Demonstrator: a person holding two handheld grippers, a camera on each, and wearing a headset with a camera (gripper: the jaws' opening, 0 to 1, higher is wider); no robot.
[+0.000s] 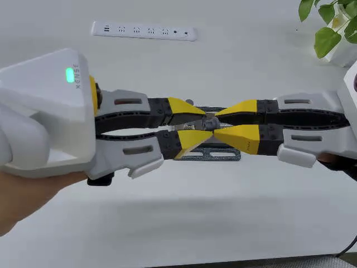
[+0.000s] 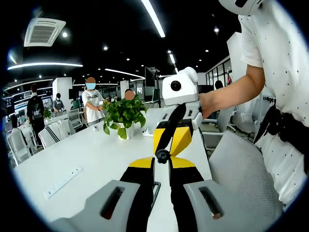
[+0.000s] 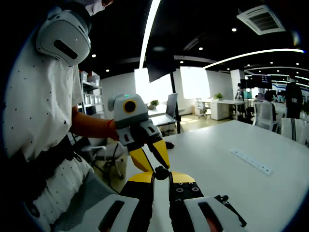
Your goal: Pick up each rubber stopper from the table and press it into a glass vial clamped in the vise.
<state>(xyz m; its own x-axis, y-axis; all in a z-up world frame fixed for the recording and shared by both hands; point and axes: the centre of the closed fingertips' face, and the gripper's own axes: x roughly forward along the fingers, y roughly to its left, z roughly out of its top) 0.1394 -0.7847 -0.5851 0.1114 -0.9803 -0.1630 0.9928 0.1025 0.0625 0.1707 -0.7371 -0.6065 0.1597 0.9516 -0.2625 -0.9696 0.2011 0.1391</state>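
Note:
My left gripper (image 1: 204, 125) comes in from the left and my right gripper (image 1: 221, 125) from the right. They meet tip to tip in the air above the dark vise plate (image 1: 217, 154). A small dark rubber stopper (image 2: 162, 155) sits exactly where the tips meet, and it also shows in the right gripper view as the stopper (image 3: 161, 172). Both pairs of jaws are pinched in on it, with only a narrow gap behind the tips. A small grey piece (image 1: 211, 119) sits at the junction. I cannot make out a vial in the vise, which the grippers largely cover.
A white power strip (image 1: 144, 30) lies at the back of the white table (image 1: 184, 212). A potted plant (image 1: 333, 25) stands at the back right corner. In the gripper views, people, chairs and desks stand in the office beyond the table.

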